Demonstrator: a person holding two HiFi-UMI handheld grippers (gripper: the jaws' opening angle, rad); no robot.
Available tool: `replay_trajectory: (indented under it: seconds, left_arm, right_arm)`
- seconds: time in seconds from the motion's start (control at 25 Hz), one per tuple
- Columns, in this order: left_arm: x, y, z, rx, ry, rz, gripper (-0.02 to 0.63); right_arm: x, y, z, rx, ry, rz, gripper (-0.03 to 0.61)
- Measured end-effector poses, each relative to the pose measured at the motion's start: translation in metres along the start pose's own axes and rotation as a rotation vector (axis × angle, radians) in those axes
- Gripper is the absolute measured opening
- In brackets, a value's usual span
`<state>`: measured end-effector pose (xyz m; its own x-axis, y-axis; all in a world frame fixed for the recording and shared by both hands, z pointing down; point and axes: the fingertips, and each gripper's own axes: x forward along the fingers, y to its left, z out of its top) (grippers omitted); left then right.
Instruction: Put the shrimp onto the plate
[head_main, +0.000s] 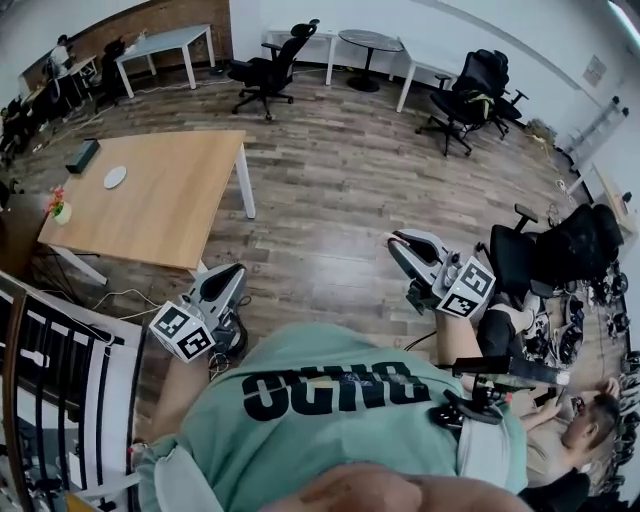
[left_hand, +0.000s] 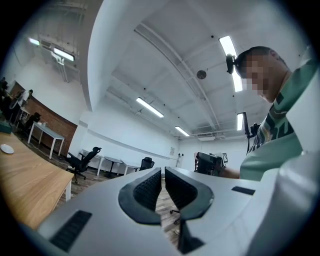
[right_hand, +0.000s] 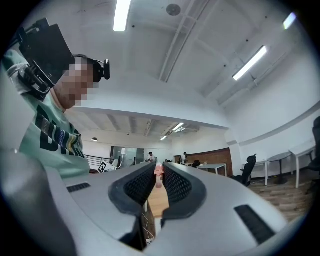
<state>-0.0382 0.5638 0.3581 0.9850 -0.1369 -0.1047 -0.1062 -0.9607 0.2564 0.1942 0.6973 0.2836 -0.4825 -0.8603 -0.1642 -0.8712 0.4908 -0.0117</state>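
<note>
While the person in the green shirt (head_main: 330, 420) stands on the wood floor (head_main: 330, 190), both tongs are held out in front of the body, about level. In the head view, the right tongs (head_main: 400, 245) are at 3 o'clock and point toward 10 o'clock. Their jaws are clamped on a small pink shrimp (right_hand: 159, 175), which sits upright at the very tips with only a narrow slit left beside it. The left tongs (head_main: 233, 275) are at 8 o'clock, with their marker cube (head_main: 182, 331) near the shirt. Their jaws are together with just a thin gap, and nothing is between them. The table (head_main: 170, 210) lies at 10 o'clock, well apart from both tongs. The white plate (head_main: 115, 177) rests on its far left part, bare. A dark box (head_main: 82, 155) lies just beyond the plate at 11 o'clock from it. A small pot of flowers (head_main: 58, 205) stands at the table's left corner, at 8 o'clock from the plate. The shrimp is in the air, far from the plate.
</note>
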Motion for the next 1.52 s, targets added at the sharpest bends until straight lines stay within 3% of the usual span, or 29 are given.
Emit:
replay_trajectory:
  seconds: [0.2,0.52,0.84,1.04,1.24,1.52]
  left_arm:
    - [0.063,-0.030,-0.006,-0.007,-0.018,0.027,0.028]
    - [0.144,-0.057,-0.022,0.001,0.010,0.032,0.028]
    - [0.195,-0.051,-0.034,-0.015,0.059,-0.012,0.028]
    - [0.207,-0.017,-0.030,-0.027,0.040,-0.074,0.028]
    - [0.202,0.050,-0.017,-0.046,0.019,-0.123,0.028]
    - [0.195,0.140,0.035,-0.024,-0.024,-0.172,0.028]
  right_arm:
    - [-0.043,-0.055,0.015,0.016,-0.026,0.045,0.046]
    - [-0.102,-0.111,0.005,0.003,-0.031,0.073,0.046]
    - [-0.126,-0.149,-0.008,0.029,-0.030,0.028,0.046]
    - [-0.103,-0.162,-0.009,0.001,-0.003,-0.023,0.046]
    - [-0.043,-0.165,-0.007,-0.043,0.007,-0.062,0.046]
    - [0.051,-0.178,0.005,-0.100,0.018,-0.091,0.046]
